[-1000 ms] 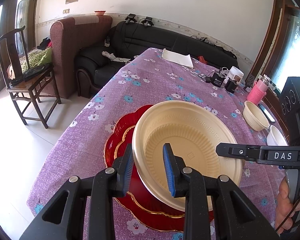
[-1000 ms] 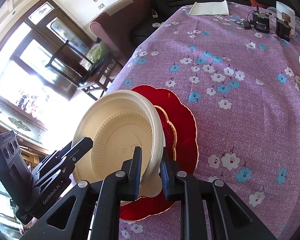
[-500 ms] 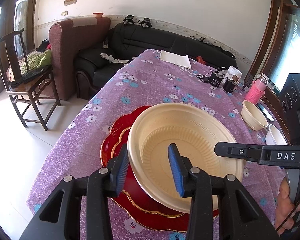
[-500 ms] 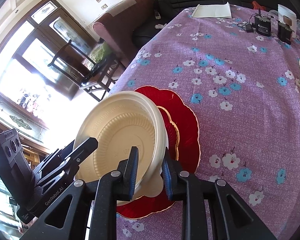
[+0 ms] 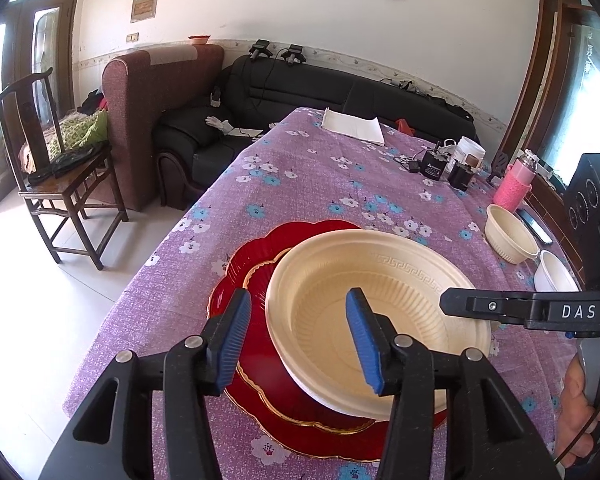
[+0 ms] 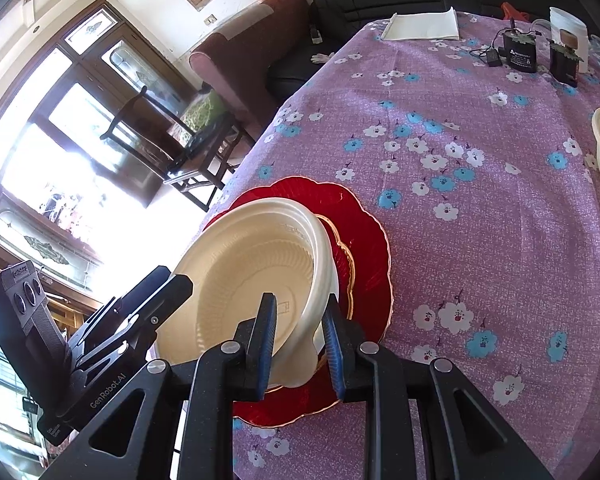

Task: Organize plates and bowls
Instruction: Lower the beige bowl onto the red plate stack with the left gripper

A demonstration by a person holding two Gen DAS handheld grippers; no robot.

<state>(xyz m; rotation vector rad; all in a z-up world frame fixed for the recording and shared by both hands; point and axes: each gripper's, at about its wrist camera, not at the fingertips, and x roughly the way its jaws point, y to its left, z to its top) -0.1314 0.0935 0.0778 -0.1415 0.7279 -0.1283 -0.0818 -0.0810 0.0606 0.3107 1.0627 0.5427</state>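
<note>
Far left, on the floor beside the tabletop (image 5: 320, 184): wooden chair (image 5: 48, 160).

Left tool (image 5: 298, 294): jaws wide and just opened further. Left rim of the cream plate (image 5: 400, 300) between the blue pads (image 5: 236, 336), with neither pad pressing on it: one pad outside the rim over the red plate (image 5: 268, 392), the other inside over the ribbed well.

Cream plate: on top of the red plate, near the left edge of the tabletop, overhanging the red plate on the right side. Seen tilted in the right wrist view, near rim raised. Red plate: flat on the purple flowered cloth, scalloped gold edge showing around the cream plate.

Right tool (image 6: 300, 298): jaws narrow, closed on the right rim of the cream plate, one pad inside the well, the other against the outer edge. One finger of it visible in the left wrist view, lying across the right rim. Held by a hand (image 5: 580, 412) at the lower right.

Further right, well apart from the plates: cream bowl (image 5: 508, 236) and white bowl (image 5: 556, 276), just beside each other, both upright. Behind them: pink bottle (image 5: 514, 188).

Far end of tabletop: folded white cloth (image 5: 352, 124).
</note>
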